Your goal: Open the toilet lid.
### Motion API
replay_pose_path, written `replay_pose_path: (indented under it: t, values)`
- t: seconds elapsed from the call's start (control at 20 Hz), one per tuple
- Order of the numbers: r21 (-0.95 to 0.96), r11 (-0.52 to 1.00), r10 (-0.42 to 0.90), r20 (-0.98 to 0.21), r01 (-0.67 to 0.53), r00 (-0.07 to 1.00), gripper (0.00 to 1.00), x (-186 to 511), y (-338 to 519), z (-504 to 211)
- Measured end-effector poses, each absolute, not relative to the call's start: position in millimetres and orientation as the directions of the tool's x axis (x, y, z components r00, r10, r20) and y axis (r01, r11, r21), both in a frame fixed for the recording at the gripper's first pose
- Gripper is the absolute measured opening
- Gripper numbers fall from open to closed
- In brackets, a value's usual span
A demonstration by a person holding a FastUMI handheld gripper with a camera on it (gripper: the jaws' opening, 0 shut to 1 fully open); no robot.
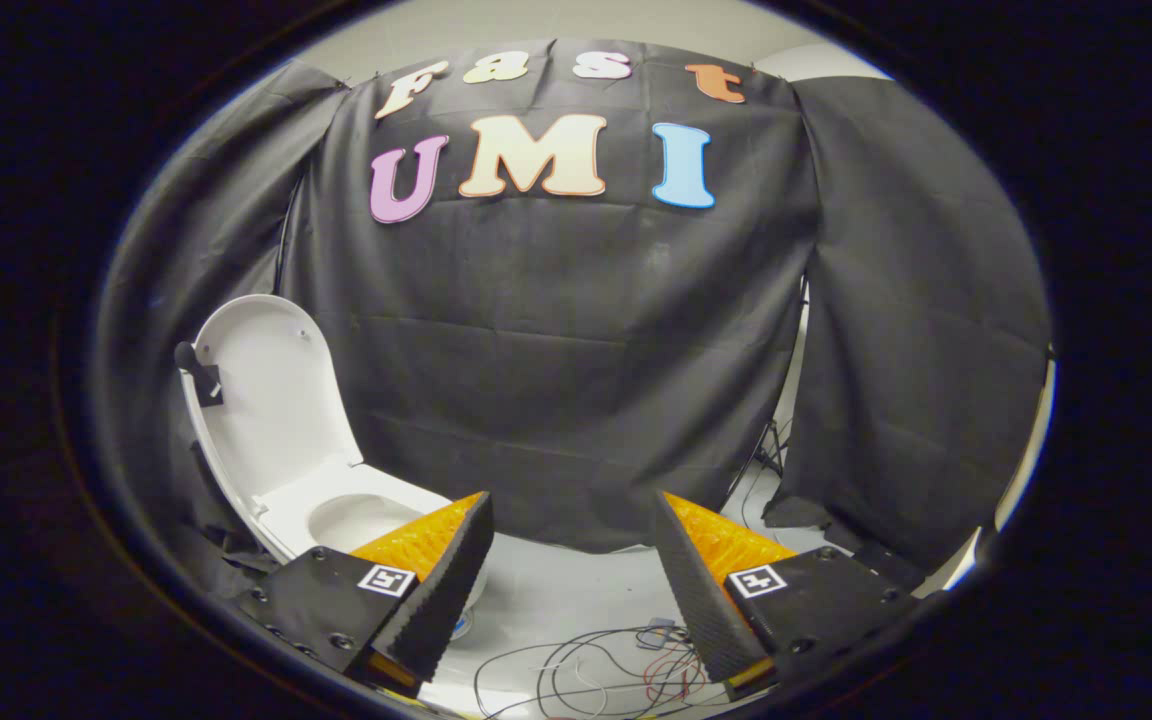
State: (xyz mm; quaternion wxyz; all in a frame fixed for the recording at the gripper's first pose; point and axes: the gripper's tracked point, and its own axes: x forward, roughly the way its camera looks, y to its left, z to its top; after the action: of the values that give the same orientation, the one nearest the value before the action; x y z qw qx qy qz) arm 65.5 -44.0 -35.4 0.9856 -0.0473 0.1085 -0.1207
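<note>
Off beyond my left finger, the white toilet lid [271, 395] stands upright against the black cloth wall [576, 380], the seat [376, 500] bare below it. My left finger hides the bowl's front edge. My gripper [573, 520] is spread wide, pinching nothing, with tangled cables [596, 675] on the floor between the fingers.

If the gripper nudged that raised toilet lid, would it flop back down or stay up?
The toilet lid looks like stiff, glossy plastic, so it would probably swing as one piece, not bend. It leans back past upright, so a light nudge likely leaves it up. Its smooth face may be slippery. The gripper is open, off to its side.
</note>
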Motion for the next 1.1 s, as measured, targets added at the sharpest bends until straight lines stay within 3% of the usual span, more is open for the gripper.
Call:
replay_pose_path:
  t: [1.1]
  values:
    - [0.025, 0.991, -0.115, -0.373, 0.134, 0.921, 0.98, 64, -34, -77]
